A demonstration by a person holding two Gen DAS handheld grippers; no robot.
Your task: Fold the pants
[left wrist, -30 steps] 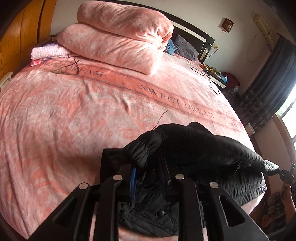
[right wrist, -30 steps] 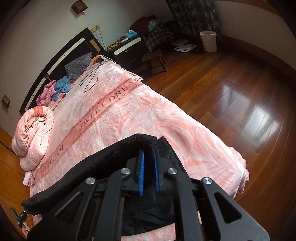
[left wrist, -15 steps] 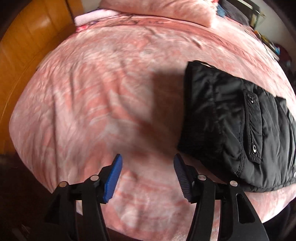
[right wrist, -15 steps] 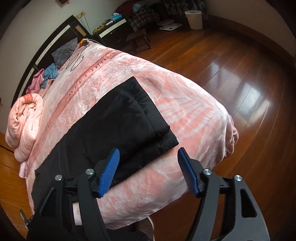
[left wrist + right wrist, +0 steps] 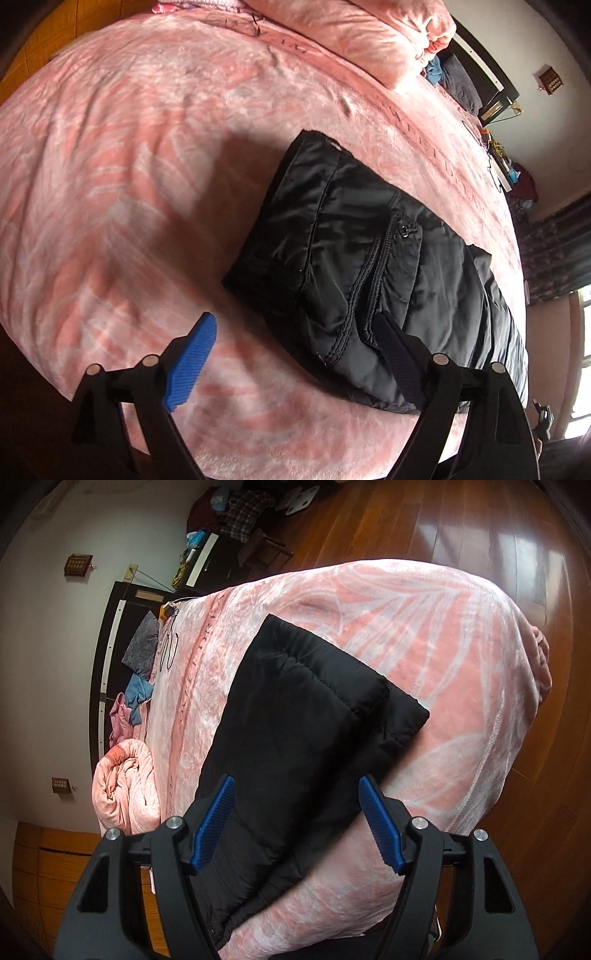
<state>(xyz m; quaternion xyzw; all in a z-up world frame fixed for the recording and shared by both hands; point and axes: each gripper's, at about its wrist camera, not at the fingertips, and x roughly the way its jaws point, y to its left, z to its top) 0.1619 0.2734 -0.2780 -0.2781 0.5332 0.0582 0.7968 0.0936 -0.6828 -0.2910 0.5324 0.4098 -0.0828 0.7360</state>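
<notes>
The left gripper [image 5: 295, 354] is held with its two fingers wide apart, and nothing is kept between them. Ribbed blue pads [image 5: 188, 363] are seen on the black plastic fingers. One pad lies over the pink blanket [image 5: 122, 177], the other over the near corner of the pants [image 5: 354, 266]; whether that pad touches the cloth cannot be told.

The right gripper [image 5: 297, 825] is also spread open and empty. Between its ribbed blue pads [image 5: 380, 832] the pants [image 5: 306, 723] are seen, at their other end.

The pants are made of black, slightly shiny, padded cloth. They are laid flat on the blanket in a long folded rectangle near the foot edge of the bed. At the left gripper's end, thick stitched seams and a pocket flap with a metal snap [image 5: 403, 230] are shown. At the right gripper's end, two quilted layers are stacked, and the upper one ends a little before the lower one.

The blanket is soft and fluffy, with a pale leaf pattern and a darker band of letters. Beyond the pants, a rolled pink quilt [image 5: 125, 786] is placed near the dark headboard [image 5: 110, 642]. Beside the bed, a glossy wooden floor [image 5: 461, 528] is seen.
</notes>
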